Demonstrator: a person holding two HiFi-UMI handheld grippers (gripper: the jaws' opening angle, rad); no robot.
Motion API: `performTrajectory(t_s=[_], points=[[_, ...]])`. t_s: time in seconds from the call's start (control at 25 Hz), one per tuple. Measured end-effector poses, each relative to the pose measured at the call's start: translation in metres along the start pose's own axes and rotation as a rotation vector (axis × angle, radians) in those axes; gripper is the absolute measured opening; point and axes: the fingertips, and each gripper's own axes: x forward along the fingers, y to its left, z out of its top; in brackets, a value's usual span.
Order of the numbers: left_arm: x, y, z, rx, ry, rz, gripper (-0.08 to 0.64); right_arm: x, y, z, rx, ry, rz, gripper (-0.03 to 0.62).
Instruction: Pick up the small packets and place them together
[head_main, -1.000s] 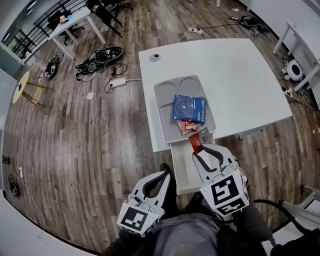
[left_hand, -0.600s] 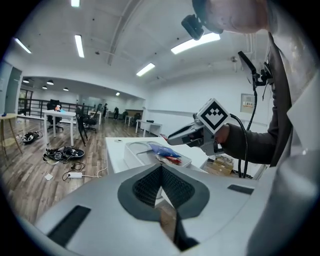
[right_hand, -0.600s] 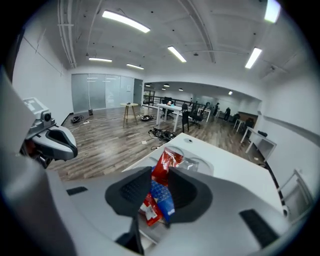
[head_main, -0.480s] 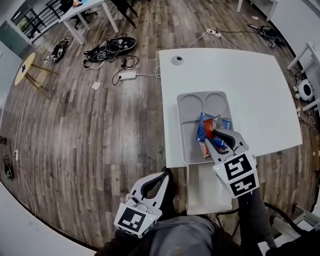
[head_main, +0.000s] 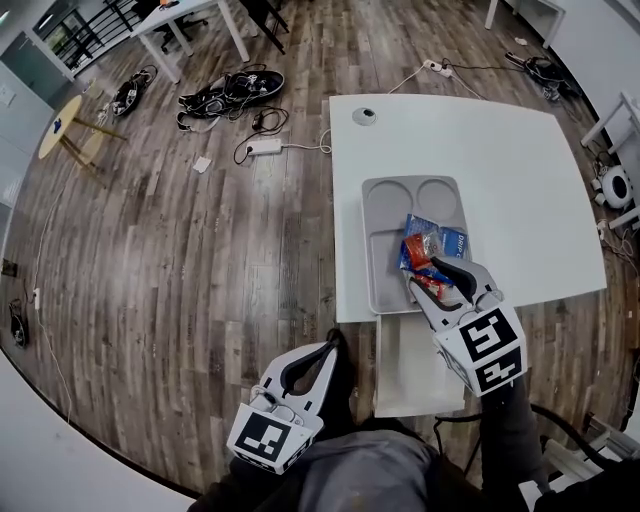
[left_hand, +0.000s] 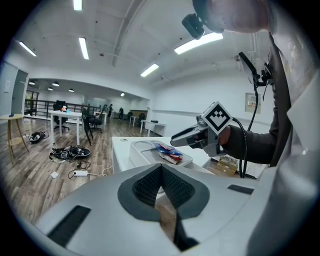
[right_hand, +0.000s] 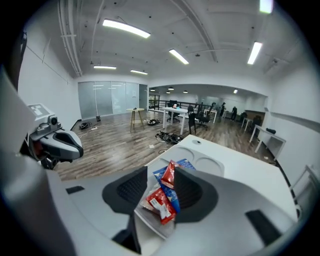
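Observation:
A grey tray (head_main: 385, 215) on the white table holds a pile of small packets: blue ones (head_main: 448, 240) and red ones (head_main: 418, 250). My right gripper (head_main: 430, 273) hovers over the tray's near end. Its jaws have just been opening. In the right gripper view, a red packet (right_hand: 160, 202) lies on the tray (right_hand: 200, 162) between the jaws of the right gripper (right_hand: 161, 171), and the pads do not press on it. Another red packet (right_hand: 169, 175) leans on a blue one (right_hand: 182, 164). My left gripper (head_main: 328, 347) hangs low by my legs, shut and empty; the left gripper (left_hand: 161, 167) faces the tray (left_hand: 145, 152).
The white table (head_main: 500, 170) has a round grommet (head_main: 365, 116) near its far edge. A lower white bench (head_main: 400, 370) stands against its near side under my right arm. Cables and gear (head_main: 230, 90) lie on the wooden floor to the left.
My right gripper carried a red packet from the table's near edge forward over the tray. Its jaws now stand wider, and the packet lies among the others. The left gripper stays low.

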Motion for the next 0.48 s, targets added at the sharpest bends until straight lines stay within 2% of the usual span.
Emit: performTrajectory(t_s=[0.32, 0.48], points=[[-0.019, -0.039, 0.015, 0.062, -0.056, -0.013, -0.012, -0.08, 0.012, -0.003, 0.113, -0.163, -0.045, 0.158], [-0.019, -0.069, 0.023, 0.098, -0.064, -0.05, -0.012, -0.114, 0.032, -0.019, 0.259, -0.257, 0.032, 0.158]])
